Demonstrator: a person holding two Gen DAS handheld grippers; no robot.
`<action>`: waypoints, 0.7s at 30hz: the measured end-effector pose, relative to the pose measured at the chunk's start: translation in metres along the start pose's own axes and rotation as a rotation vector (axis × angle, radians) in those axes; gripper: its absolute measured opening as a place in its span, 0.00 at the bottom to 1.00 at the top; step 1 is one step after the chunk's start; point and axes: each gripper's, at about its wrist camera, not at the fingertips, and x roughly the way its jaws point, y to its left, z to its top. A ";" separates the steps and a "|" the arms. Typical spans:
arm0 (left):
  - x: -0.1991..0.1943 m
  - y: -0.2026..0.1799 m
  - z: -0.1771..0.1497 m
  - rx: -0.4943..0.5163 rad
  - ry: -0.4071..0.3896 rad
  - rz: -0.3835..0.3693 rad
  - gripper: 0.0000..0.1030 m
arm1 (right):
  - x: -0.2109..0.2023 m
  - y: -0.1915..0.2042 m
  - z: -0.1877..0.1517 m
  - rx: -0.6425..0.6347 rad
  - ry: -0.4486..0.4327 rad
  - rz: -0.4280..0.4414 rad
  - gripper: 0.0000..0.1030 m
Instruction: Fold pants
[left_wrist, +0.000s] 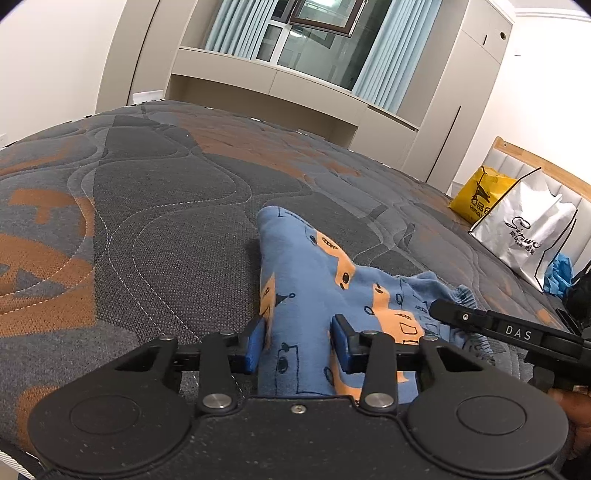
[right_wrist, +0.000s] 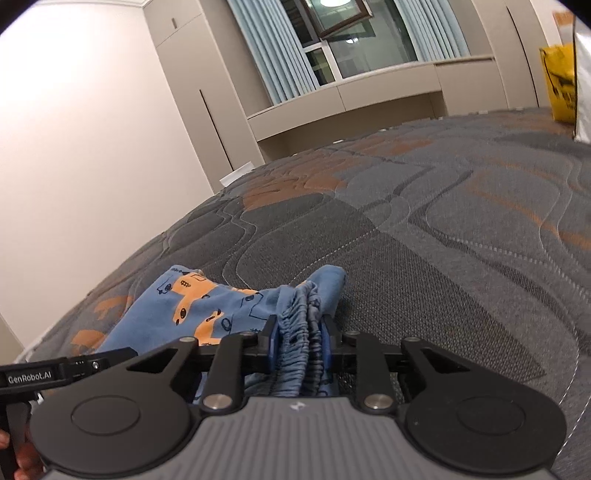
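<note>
Blue pants (left_wrist: 306, 266) with an orange car print lie bunched on a grey and orange quilted mattress (left_wrist: 147, 206). My left gripper (left_wrist: 298, 343) is shut on one folded leg, its blue pads pressed against both sides of the cloth. In the right wrist view, my right gripper (right_wrist: 300, 343) is shut on the gathered elastic waistband (right_wrist: 295, 332) of the pants (right_wrist: 184, 306). The two grippers sit close together. A black finger (left_wrist: 461, 315) of the right one shows at the left view's right edge.
A yellow bag (left_wrist: 476, 195) and a white shopping bag (left_wrist: 524, 229) lean on the padded headboard (left_wrist: 535, 162) at the right, with blue cloth (left_wrist: 559, 273) beside them. Beige cabinets (left_wrist: 280, 85) and a curtained window stand beyond the mattress's far edge.
</note>
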 end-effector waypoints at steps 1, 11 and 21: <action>0.000 0.000 0.000 0.001 0.000 0.000 0.40 | 0.000 0.002 0.000 -0.010 -0.002 -0.005 0.24; -0.001 -0.002 -0.001 0.004 -0.002 0.006 0.38 | 0.000 0.010 0.001 -0.059 -0.015 -0.024 0.24; 0.005 -0.001 -0.001 0.014 0.019 0.009 0.42 | -0.001 0.007 0.001 -0.058 -0.017 -0.017 0.24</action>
